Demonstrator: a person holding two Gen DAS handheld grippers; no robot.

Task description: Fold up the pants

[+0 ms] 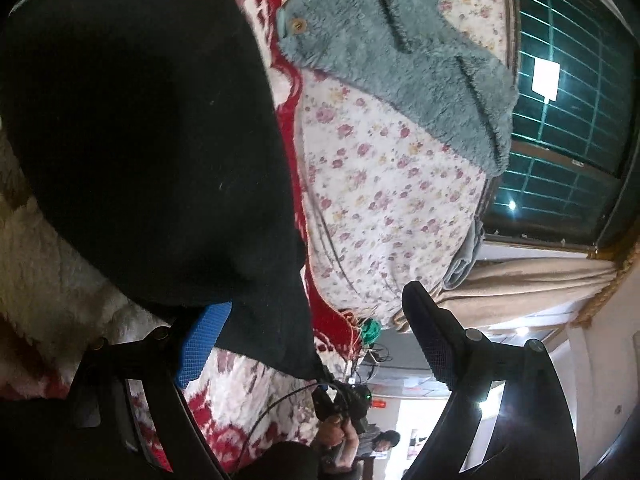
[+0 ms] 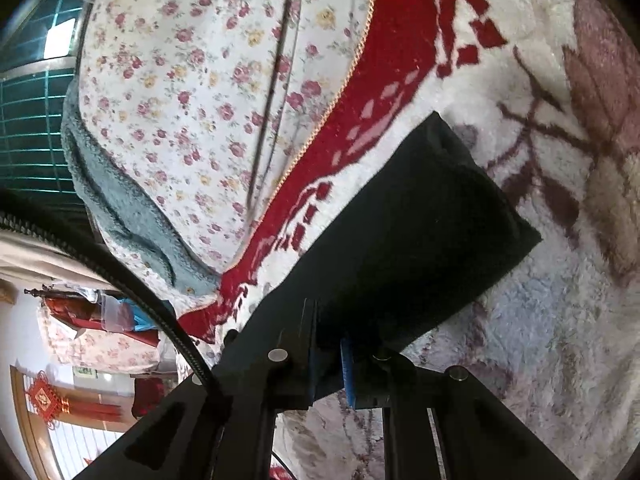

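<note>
**A:** Where are the pants?

**B:** The black pants [image 2: 404, 232] lie on the fluffy red-and-white blanket [image 2: 560, 320], partly folded by the look of it. My right gripper [image 2: 332, 368] is clamped on the near edge of the cloth. My left gripper [image 1: 316, 332] stands wide apart, with only one blue pad [image 1: 200, 344] against the fabric, so it holds nothing.

**A:** How would you do the fold well?

**B:** I'd close the left on its corner first, then lift both evenly and keep the edges lined up.

**A:** Room to move?

**B:** The blanket beyond the far hem looks open. The flowered quilt [image 2: 192, 80] and the teal fleece jacket [image 1: 400, 60] sit near that side; I'd stay clear.
</note>
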